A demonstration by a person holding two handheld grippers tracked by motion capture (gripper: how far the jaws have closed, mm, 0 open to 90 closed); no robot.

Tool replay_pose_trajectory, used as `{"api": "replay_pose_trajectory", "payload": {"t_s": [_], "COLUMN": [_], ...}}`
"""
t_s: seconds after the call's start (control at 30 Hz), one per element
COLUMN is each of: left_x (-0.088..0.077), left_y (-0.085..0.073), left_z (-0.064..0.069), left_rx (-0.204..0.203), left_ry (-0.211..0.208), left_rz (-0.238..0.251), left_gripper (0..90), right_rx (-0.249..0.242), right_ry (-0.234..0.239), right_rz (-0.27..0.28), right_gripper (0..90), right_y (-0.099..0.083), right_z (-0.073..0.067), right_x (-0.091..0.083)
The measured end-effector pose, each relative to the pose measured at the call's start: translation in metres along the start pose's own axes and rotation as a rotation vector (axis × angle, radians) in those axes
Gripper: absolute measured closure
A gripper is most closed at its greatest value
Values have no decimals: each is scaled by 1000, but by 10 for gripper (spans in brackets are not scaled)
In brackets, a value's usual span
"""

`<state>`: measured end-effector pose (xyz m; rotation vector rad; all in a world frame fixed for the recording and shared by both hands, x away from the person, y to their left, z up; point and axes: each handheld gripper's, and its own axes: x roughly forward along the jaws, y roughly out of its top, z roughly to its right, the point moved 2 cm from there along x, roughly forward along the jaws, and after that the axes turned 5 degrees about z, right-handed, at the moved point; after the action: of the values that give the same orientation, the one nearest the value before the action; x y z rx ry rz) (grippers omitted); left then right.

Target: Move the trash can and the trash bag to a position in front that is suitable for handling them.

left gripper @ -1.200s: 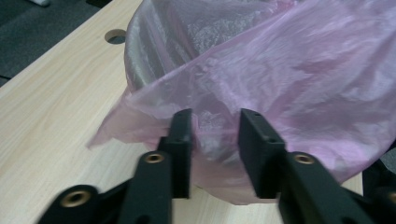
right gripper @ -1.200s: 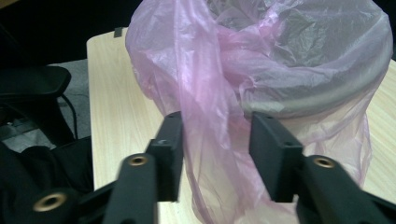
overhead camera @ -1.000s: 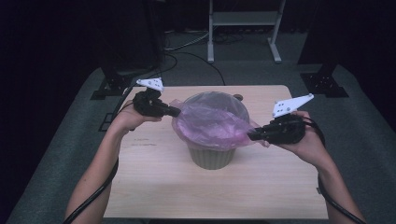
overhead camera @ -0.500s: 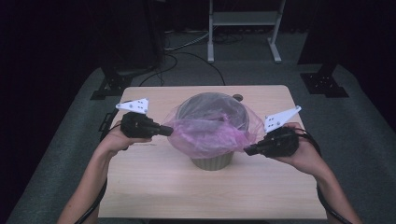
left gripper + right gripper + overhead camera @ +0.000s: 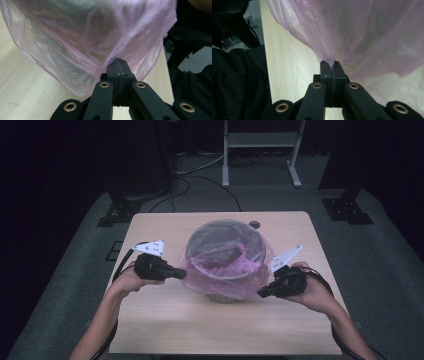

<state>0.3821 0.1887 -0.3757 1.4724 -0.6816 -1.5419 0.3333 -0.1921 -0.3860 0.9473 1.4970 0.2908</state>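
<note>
A thin pink plastic bag (image 5: 227,270) is draped over the rim of a round grey bin (image 5: 222,245) that stands mid-table. My left gripper (image 5: 182,274) is at the bin's left side, shut on the bag's edge (image 5: 110,53). At the bin's right side, low against its wall, my right gripper (image 5: 260,294) is shut on the opposite edge of the bag (image 5: 327,50). The film is pulled down the outside of the bin between the two grips. In both gripper views the jaws stand pressed together with pink film pinched at their tips.
The bin stands on a light wooden table (image 5: 210,325) on a grey mat. A small dark hole (image 5: 255,224) sits near the table's far edge. Black stand feet (image 5: 117,212) and a white frame (image 5: 260,150) lie beyond the table.
Both hands have come down and toward the table's near side, dragging the bag's edge from above the bin's mouth down over its rim. The bin's mouth now shows lined.
</note>
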Motion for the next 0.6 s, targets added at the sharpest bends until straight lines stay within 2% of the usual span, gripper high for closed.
{"api": "replay_pose_trajectory", "payload": {"t_s": [0.17, 0.3, 0.33, 0.4, 0.43, 0.6], "left_x": [11, 16, 16, 12, 9, -11], "left_y": [-9, -13, -14, -15, -15, -17], "left_z": [-4, -5, -5, -3, -1, 5], "left_rx": [-5, -18, -29, -34, -37, -43], "left_ry": [28, 41, 42, 38, 39, 50], "left_rz": [-50, -56, -59, -57, -59, -67], "left_gripper": [900, 899, 865, 773, 733, 639], "right_rx": [31, 52, 49, 56, 59, 54], "right_ry": [-4, 2, 6, 12, 28, 21], "right_rz": [-32, -20, -14, 16, 33, 96], "right_gripper": [900, 900, 899, 736, 702, 586], "right_y": [-12, -19, -21, -23, -24, -27], "right_z": [7, 11, 11, 9, 7, 2], "right_x": [12, 14, 14, 9, 4, -22]}}
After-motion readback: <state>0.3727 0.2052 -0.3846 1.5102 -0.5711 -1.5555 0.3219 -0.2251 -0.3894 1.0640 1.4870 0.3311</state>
